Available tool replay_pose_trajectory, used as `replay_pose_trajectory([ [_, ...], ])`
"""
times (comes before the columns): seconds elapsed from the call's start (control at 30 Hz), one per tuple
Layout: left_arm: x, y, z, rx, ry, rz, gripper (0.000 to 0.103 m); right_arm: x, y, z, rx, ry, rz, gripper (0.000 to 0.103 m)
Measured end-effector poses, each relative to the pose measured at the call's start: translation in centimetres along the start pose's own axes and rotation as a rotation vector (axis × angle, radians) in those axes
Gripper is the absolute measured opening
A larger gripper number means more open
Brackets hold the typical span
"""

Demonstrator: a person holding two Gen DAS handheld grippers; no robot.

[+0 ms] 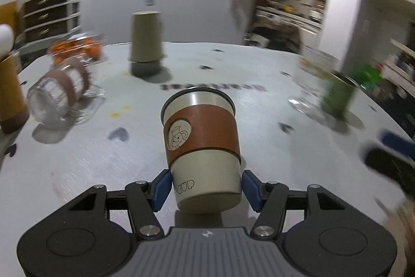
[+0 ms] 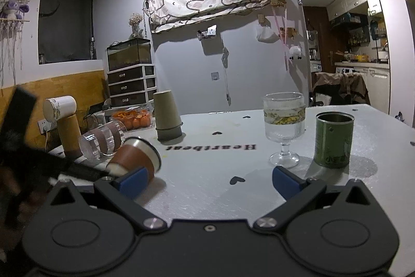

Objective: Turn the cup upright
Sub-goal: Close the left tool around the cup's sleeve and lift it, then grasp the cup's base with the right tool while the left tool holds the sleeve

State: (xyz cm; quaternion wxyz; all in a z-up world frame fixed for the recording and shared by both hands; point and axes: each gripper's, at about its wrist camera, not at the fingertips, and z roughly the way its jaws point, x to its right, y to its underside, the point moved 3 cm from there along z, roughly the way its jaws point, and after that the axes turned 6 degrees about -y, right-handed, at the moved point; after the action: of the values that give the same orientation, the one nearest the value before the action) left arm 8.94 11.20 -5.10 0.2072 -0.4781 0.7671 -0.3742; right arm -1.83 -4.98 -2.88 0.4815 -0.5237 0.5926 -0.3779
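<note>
A steel cup (image 1: 205, 152) with a brown sleeve is held in my left gripper (image 1: 206, 190), whose blue pads (image 1: 162, 188) press its base from both sides. The cup is lifted off the white table (image 1: 77, 160) and tilted, its open mouth pointing away and up. In the right wrist view the same cup (image 2: 135, 157) hangs slanted at the left, mouth toward the right. My right gripper (image 2: 207, 179) is open and empty above the table (image 2: 207, 188), to the right of the cup.
A glass cup with a brown band (image 1: 57, 95) lies on its side at left. An upside-down paper cup (image 1: 146, 38) stands at the back. A stemmed glass (image 2: 284, 126) and a green tin (image 2: 333, 139) stand at right. Oranges (image 2: 132, 118) lie at the back left.
</note>
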Motion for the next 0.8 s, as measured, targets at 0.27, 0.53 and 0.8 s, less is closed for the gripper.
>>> replay_pose_trajectory([
  [0.27, 1.4, 2.1, -1.6, 0.041, 0.073, 0.052, 0.06, 1.3, -1.9, 4.1, -0.13, -0.201, 0.348, 0.103],
  [0.53, 0.8, 2.4, -1.9, 0.05, 0.102, 0.027, 0.06, 1.9, 0.1, 12.0, -0.4, -0.294, 0.746, 0.102],
  [0.8, 1.1, 2.9, -2.4, 0.062, 0.123, 0.07, 0.06, 0.0, 0.9, 16.0, -0.544, -0.323, 0.804, 0.101],
])
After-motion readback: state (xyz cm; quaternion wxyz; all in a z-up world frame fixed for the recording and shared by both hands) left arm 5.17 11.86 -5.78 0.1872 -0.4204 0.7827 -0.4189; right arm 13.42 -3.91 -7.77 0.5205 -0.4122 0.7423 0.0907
